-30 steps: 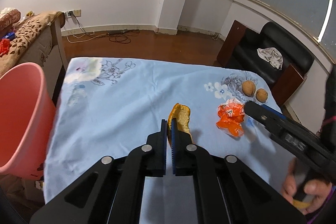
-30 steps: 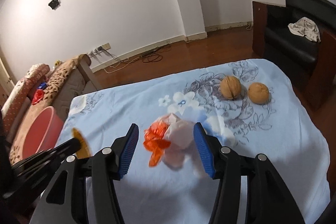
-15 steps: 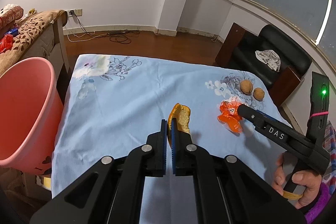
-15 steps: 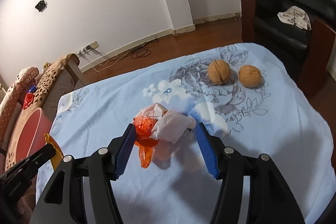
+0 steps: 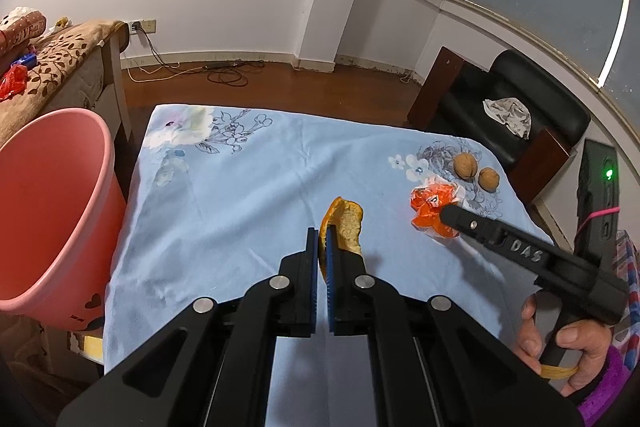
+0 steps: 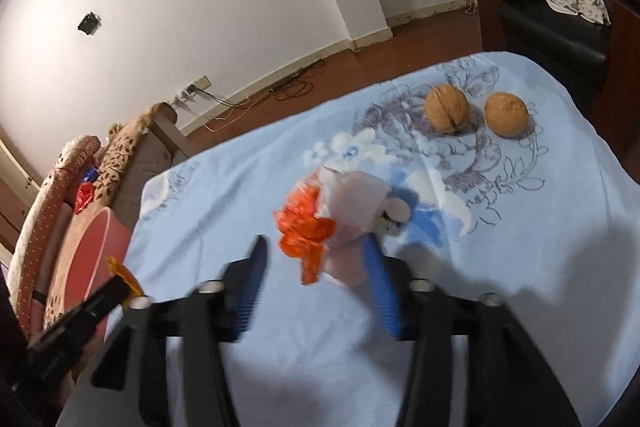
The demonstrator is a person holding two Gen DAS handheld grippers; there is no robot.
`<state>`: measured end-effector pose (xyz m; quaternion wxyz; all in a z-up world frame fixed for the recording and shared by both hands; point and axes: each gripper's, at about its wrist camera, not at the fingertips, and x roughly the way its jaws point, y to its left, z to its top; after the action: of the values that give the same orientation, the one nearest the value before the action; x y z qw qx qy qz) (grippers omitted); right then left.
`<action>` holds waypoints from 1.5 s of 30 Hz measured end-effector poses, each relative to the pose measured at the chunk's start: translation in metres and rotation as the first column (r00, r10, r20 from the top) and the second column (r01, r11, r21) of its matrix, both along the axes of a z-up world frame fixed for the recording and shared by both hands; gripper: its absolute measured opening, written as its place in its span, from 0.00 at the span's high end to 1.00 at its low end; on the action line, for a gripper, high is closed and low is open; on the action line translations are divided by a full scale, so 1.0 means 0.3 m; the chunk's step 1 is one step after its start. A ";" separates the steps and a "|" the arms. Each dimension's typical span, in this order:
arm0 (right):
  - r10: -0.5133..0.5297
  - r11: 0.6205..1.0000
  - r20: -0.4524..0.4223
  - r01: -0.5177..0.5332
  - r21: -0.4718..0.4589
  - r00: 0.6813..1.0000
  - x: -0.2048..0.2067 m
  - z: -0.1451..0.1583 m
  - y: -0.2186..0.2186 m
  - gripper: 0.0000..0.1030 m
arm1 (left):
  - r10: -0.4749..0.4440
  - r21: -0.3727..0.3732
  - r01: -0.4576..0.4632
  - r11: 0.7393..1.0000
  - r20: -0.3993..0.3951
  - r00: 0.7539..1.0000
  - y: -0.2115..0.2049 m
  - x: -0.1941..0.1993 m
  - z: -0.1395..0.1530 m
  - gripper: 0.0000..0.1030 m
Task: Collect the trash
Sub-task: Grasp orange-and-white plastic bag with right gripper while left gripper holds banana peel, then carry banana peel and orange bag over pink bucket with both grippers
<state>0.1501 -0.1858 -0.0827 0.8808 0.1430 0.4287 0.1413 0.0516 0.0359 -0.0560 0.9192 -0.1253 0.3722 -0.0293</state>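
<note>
My left gripper [image 5: 322,231] is shut on a curled orange peel [image 5: 348,227], held just above the blue flowered tablecloth [image 5: 240,195]. A crumpled orange and white wrapper [image 6: 320,223] lies on the cloth near the right side. My right gripper [image 6: 316,247] straddles it with its jaws closing. The right blue pad [image 6: 380,275] is against the white part, while the left pad stands clear of the orange part. In the left wrist view the right gripper [image 5: 450,217] reaches the wrapper [image 5: 432,203], held by a hand. A pink bin [image 5: 52,207] stands off the table's left edge.
Two walnuts [image 6: 446,109] [image 6: 506,113] lie on the cloth beyond the wrapper, near the far right corner. A black armchair [image 5: 520,115] with a rag on it stands past that corner. A brown patterned sofa [image 5: 52,55] is behind the bin.
The right gripper has moved forward over the wrapper and rolled, so the wrapper now sits between its jaws. The left gripper kept still, holding the peel.
</note>
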 end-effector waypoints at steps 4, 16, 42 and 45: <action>-0.003 1.000 0.002 0.003 -0.019 1.000 0.025 0.012 0.019 0.45 | -0.006 0.005 0.006 1.000 -0.004 1.000 -0.006 -0.001 -0.002 0.97; -0.032 0.997 -0.039 0.035 0.074 0.999 0.054 -0.020 -0.003 0.72 | 0.005 0.009 -0.005 1.000 -0.004 1.000 -0.010 -0.011 -0.009 0.97; 0.171 0.982 0.187 -0.152 -0.110 0.967 -0.161 0.129 0.198 0.73 | 0.131 0.027 -0.132 0.991 0.029 0.991 0.080 -0.056 0.038 0.97; 0.191 0.978 0.199 -0.169 -0.123 0.961 -0.174 0.143 0.223 0.73 | 0.148 0.027 -0.149 0.988 0.034 0.988 0.094 -0.066 0.046 0.97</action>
<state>0.0978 -0.1189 -0.0396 0.9109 0.0413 0.3513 0.2124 0.0319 0.0641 -0.0422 0.9263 -0.1385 0.3477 0.0427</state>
